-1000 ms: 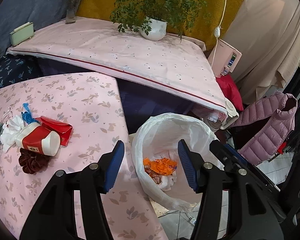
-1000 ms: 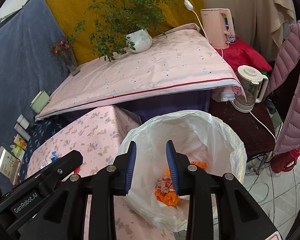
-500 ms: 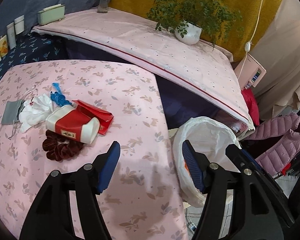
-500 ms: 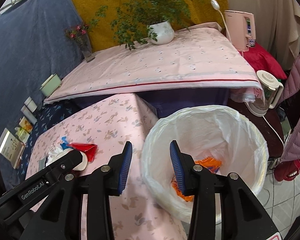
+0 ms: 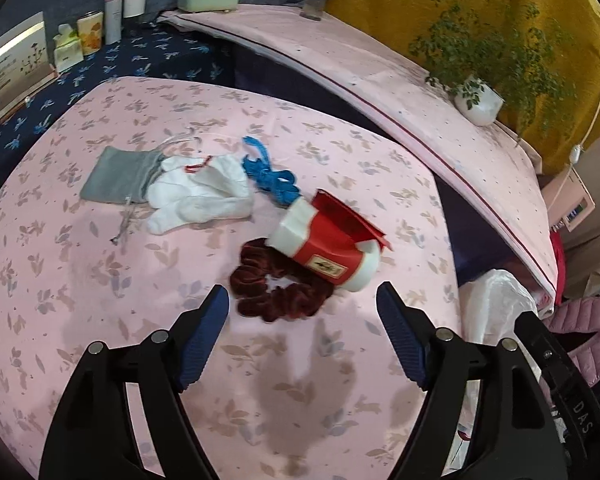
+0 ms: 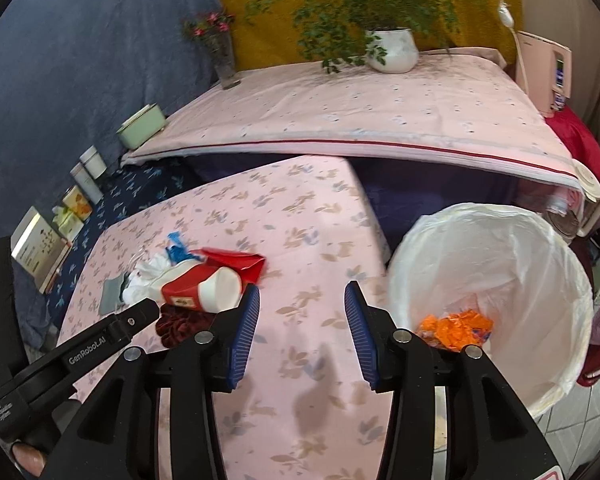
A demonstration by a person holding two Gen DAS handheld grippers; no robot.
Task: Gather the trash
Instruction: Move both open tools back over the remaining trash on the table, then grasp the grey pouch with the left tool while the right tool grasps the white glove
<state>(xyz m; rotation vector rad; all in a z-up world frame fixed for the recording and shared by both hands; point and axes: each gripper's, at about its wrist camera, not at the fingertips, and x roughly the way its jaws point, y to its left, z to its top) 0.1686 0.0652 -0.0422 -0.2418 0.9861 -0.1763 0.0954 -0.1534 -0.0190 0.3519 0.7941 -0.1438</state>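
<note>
A pile of items lies on the pink floral table [image 5: 100,280]: a red and white paper cup [image 5: 328,252] on its side, a dark red scrunchie [image 5: 276,284], a red packet [image 5: 348,216], a blue ribbon [image 5: 270,176], white cloth [image 5: 200,196] and a grey pouch [image 5: 120,174]. My left gripper [image 5: 302,312] is open and empty, just short of the scrunchie and cup. My right gripper [image 6: 300,308] is open and empty above the table, right of the cup [image 6: 204,288]. The white-lined trash bin [image 6: 496,296] holds orange scraps [image 6: 456,328].
A higher pink-covered table [image 6: 360,108] stands behind with a potted plant [image 6: 392,44] and a vase [image 6: 224,64]. Boxes and tins [image 5: 80,36] line a dark blue surface at the left. A pink jacket [image 5: 580,320] hangs right of the bin.
Both grippers have swung left from over the bin toward the pile on the table. The right gripper's jaws have opened wider. The pile itself has not moved.
</note>
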